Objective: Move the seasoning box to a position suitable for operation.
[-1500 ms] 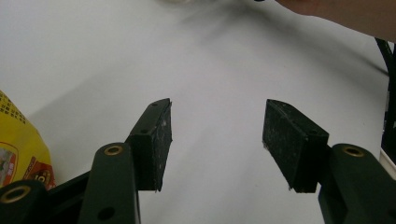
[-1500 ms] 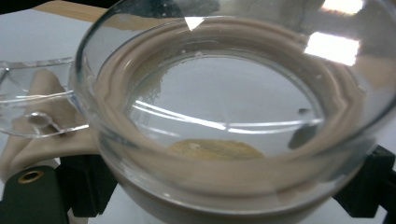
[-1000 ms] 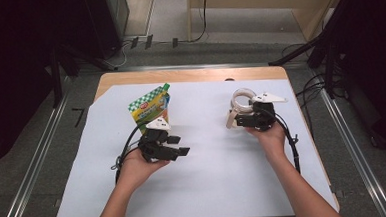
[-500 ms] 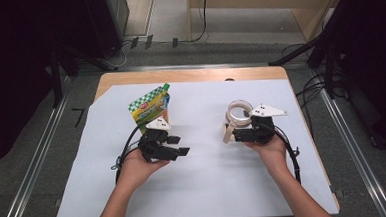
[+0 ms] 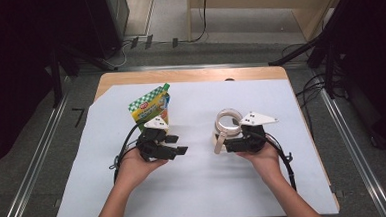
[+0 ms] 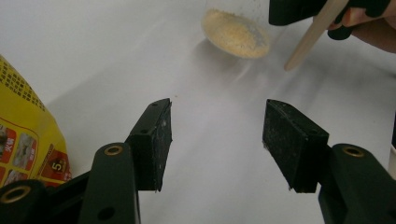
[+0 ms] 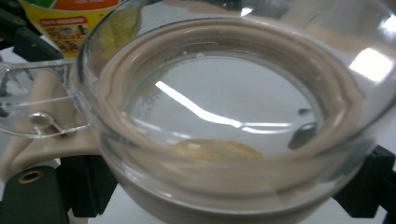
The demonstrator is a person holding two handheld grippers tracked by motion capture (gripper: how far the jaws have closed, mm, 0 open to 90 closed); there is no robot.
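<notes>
Right gripper [image 5: 222,143] is closed on a clear glass jar [image 5: 228,121] with a beige collar and hinged lid; in the right gripper view the jar [image 7: 224,112] sits between the two black jaws, which press against its lower body from either side. Seen from above, the right hand [image 5: 260,155] lies low over the white mat [image 5: 200,198], forearm entering from the bottom right, with the gripper pointing left toward the table's middle and its grey three-cornered plate on top. A beige wooden-looking stick [image 5: 218,143] hangs at the gripper's tip, just beside the jar; whether it is part of the jar's clasp cannot be told. Through the glass a small heap of yellowish powder [image 7: 217,150] lies at the jar's bottom.

Left gripper [image 5: 175,145] stands with its jaws apart and nothing between them; the left gripper view shows the two black pads separated over bare mat [image 6: 116,56]. The left hand [image 5: 134,164] rests low on the mat, forearm entering from the bottom left, and the gripper points right toward the jar. Just behind it stands a yellow and green pouch [image 5: 152,108] with a green cap, upright, near the mat's far left part. In the left gripper view the pouch [image 6: 25,130] shows at the left edge and the jar's powdered base [image 6: 236,32] ahead, well apart from the jaws.
</notes>
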